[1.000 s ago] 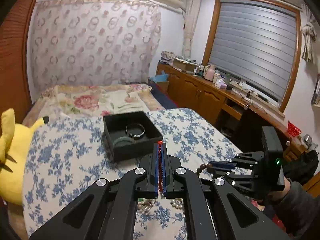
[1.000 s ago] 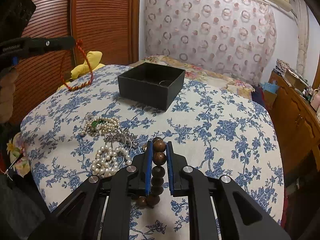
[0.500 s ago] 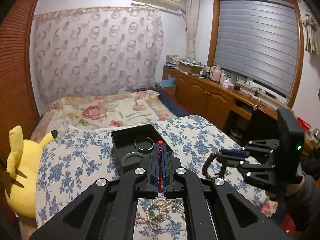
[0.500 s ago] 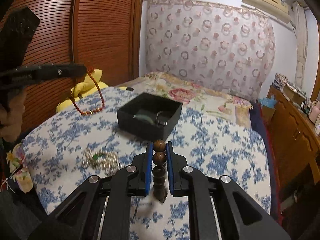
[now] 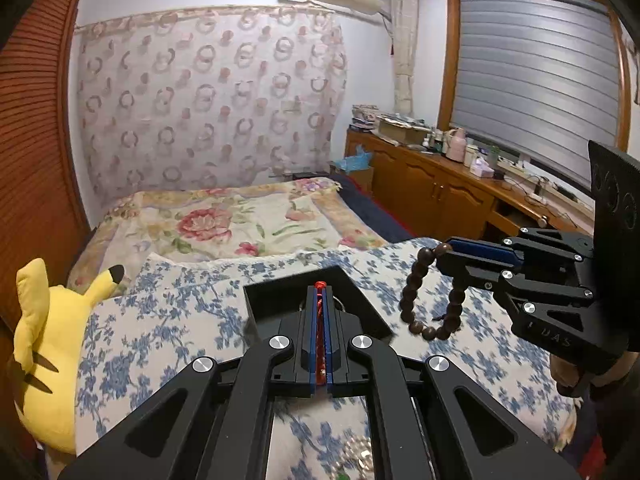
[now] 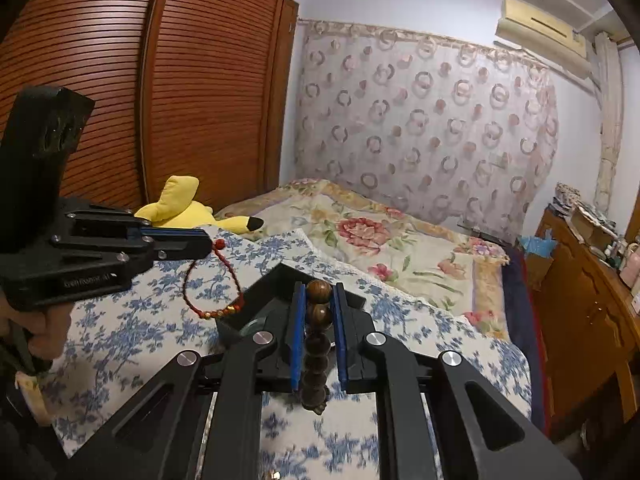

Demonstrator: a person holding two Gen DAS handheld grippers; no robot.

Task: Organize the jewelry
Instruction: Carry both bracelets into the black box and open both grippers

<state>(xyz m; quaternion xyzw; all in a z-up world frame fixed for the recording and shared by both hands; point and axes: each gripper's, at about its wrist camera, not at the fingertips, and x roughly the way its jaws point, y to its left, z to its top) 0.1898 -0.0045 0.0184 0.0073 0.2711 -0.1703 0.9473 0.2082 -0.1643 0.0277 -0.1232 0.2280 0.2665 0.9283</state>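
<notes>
My left gripper [image 5: 319, 292] is shut on a red cord bracelet [image 5: 319, 312], which hangs as a loop with gold beads in the right wrist view [image 6: 208, 292]. My right gripper [image 6: 319, 292] is shut on a brown wooden bead bracelet [image 6: 318, 312], which hangs from its tip in the left wrist view [image 5: 434, 292]. Both grippers are raised above the open black box [image 5: 276, 302] on the blue floral cloth. The box also shows in the right wrist view [image 6: 260, 304], mostly hidden behind my fingers.
Pearl necklaces [image 5: 358, 460] lie on the blue floral cloth [image 5: 160, 320] under the left gripper. A yellow plush toy [image 5: 44, 344] sits at the left edge. A floral bedspread [image 5: 224, 224] lies beyond, and wooden cabinets [image 5: 432, 196] stand at the right.
Both grippers have risen from the cloth with their bracelets and moved forward toward the black box. The box now sits partly under both sets of fingers.
</notes>
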